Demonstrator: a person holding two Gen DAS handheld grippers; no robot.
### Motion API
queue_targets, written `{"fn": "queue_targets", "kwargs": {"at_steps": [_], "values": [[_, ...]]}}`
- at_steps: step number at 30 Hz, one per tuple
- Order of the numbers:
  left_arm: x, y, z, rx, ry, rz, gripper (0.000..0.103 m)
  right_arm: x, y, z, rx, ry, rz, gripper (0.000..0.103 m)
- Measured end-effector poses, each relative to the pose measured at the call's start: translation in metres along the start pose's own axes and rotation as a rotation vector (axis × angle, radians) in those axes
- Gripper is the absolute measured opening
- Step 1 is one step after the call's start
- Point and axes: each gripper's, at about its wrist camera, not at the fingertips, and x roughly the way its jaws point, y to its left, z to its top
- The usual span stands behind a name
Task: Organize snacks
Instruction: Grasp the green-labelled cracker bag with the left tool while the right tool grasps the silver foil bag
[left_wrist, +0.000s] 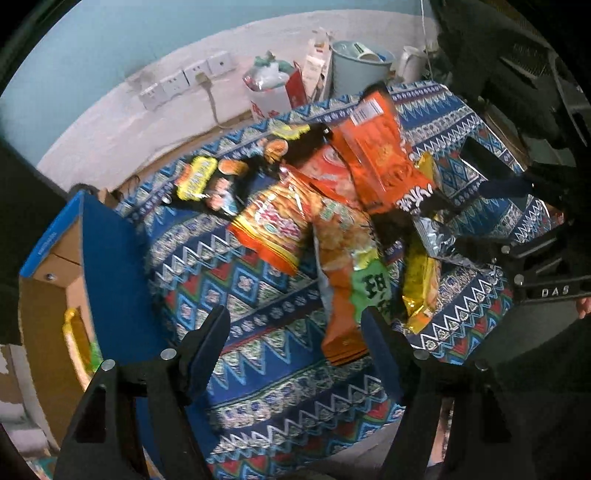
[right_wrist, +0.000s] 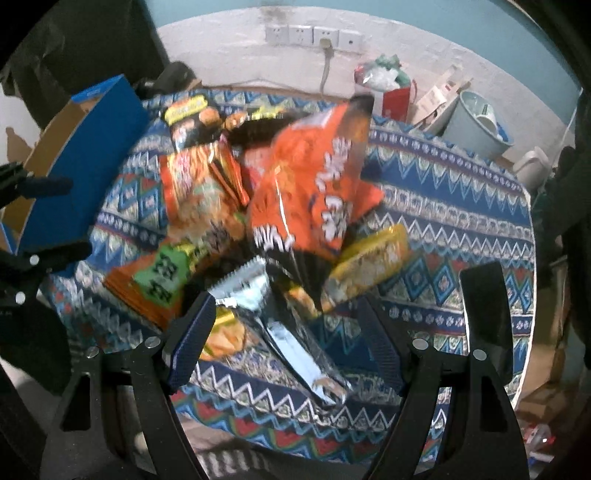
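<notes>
Between the spread, empty fingers of the right gripper (right_wrist: 286, 326), a silver packet (right_wrist: 291, 336) is lying, long axis running 11 to 5 o'clock; the left gripper (left_wrist: 295, 349), also spread, is being held farther off.

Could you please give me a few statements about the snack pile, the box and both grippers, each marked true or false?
1. Both the left gripper and the right gripper stand open, holding nothing. True.
2. The snack bags lie in a neat row. False: they overlap in a loose heap on the patterned cloth.
3. The blue cardboard box stands at the cloth's edge. True.
4. The silver bag is inside the box. False: it lies on the cloth below the right gripper.
</notes>
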Motion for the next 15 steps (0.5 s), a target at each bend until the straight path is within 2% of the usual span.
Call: {"fn": "queue_targets", "kwargs": {"at_steps": [11, 15], "values": [[0.023, -0.019, 0.0, 0.044, 0.047, -0.007, 0.075, 0.032, -0.002, -0.021, -0.065, 0.093, 0.014, 0.079], [0.031, -0.019, 0.003, 0.032, 0.07, -0.026, 0.075, 0.042, -0.004, -0.022, -0.068, 0.109, 0.002, 0.075]]}}
